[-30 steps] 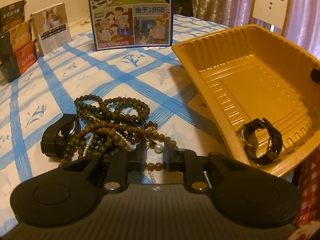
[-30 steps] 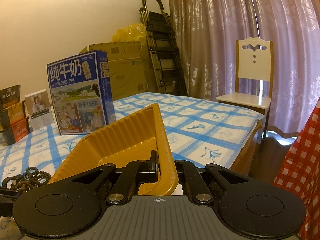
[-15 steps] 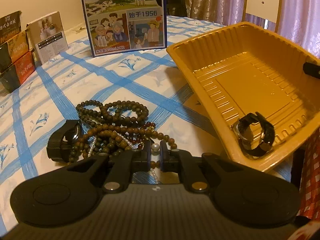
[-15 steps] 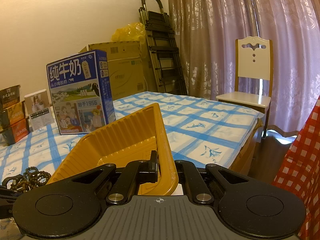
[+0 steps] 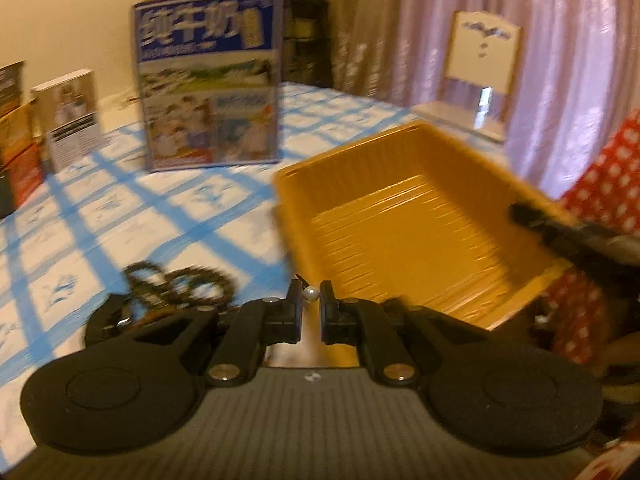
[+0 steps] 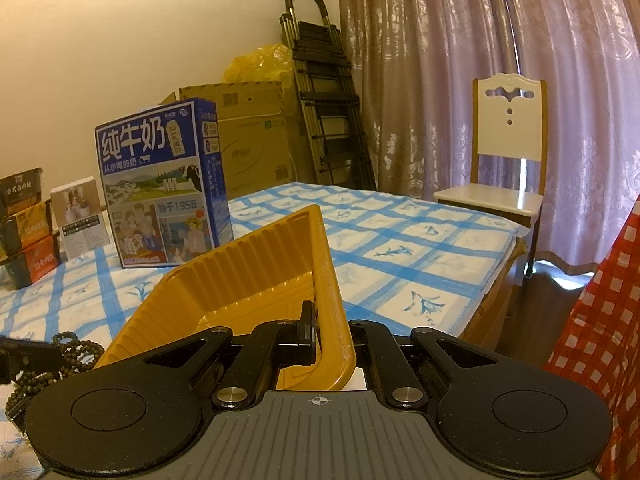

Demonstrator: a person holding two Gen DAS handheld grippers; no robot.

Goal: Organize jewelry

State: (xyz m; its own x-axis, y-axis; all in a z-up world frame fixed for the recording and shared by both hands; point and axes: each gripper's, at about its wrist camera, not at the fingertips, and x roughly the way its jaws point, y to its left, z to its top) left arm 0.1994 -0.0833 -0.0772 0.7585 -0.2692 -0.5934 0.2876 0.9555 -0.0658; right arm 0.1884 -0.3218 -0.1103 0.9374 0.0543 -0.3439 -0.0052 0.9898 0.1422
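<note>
Blur smears the left wrist view, where the left tool (image 5: 311,299) has just narrowed onto a pearl bead (image 5: 311,293) near the yellow tray (image 5: 400,236), dark bead strands (image 5: 180,284) lying left on the worktop (image 5: 120,216) before the milk carton (image 5: 208,80). In the right wrist view the right tool (image 6: 328,336) pinches the tray's near wall (image 6: 332,300), tipping it up across the near view, with a chair (image 6: 508,152) far right.

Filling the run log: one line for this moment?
left gripper: shut on pearl strand | right gripper: shut on yellow tray rim
</note>
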